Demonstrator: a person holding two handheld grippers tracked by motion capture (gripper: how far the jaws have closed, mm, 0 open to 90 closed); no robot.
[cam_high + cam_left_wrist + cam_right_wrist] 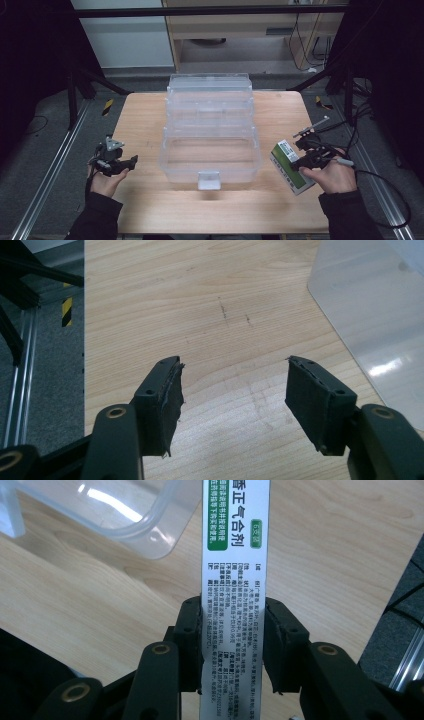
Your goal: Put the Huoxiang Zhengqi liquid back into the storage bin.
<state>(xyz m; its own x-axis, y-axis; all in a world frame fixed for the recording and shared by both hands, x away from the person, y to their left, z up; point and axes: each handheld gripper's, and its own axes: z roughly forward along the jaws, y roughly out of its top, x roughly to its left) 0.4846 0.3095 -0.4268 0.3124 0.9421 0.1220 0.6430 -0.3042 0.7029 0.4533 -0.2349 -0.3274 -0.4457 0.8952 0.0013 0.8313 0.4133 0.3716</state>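
Note:
A slim white and green carton (289, 165) with printed text is held above the wooden table (150, 120) at the right, with my right gripper (299, 159) shut on it. In the right gripper view the carton (235, 545) stands on edge between the two pads, and my right gripper (234, 630) presses on its narrow sides. A large clear plastic tiered box (165, 160) stands open in the middle of the table. My left gripper (131, 161) rests at the left, open, with nothing between its jaws (232, 390).
The clear box's corner (370, 315) lies just right of the left gripper, and its rim (125, 515) is ahead and left of the carton. The table's left edge (84, 340) drops to grey floor with metal rails. Cables trail at the right.

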